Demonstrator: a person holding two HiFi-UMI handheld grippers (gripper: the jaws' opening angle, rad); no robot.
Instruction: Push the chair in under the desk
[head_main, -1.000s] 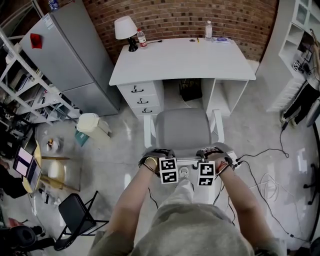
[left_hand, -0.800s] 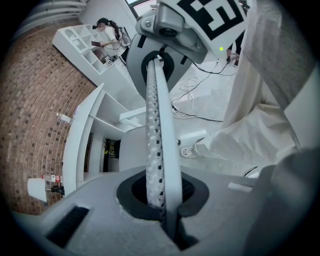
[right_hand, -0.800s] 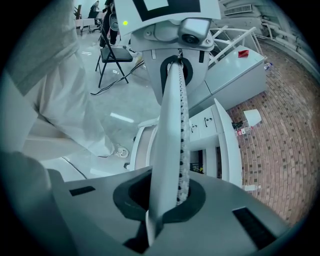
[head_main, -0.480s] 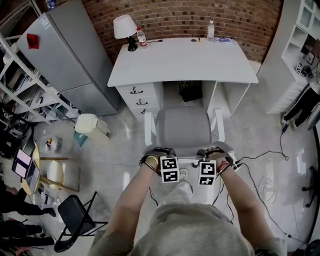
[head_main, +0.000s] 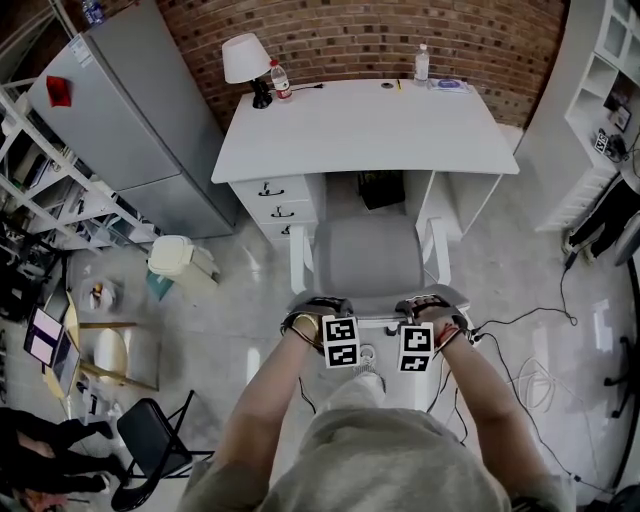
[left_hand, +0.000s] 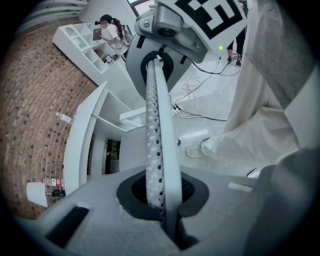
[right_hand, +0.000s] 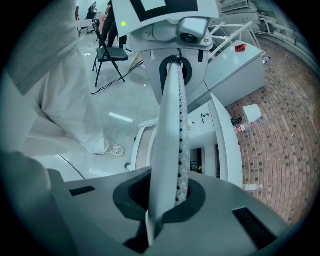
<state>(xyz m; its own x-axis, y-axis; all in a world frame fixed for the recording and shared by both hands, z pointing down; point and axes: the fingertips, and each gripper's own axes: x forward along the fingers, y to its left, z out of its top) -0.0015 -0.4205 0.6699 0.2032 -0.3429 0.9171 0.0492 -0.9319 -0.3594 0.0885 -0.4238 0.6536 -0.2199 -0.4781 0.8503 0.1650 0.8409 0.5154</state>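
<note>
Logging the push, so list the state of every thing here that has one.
chair: upright, facing the desk, seat not yet under it.
desk drawers: all three closed.
left tool: shut on the chair's back edge.
right tool: shut on the chair's back edge.
lamp: upright.
bottle by the lamp: upright.
folding chair: unfolded.
</note>
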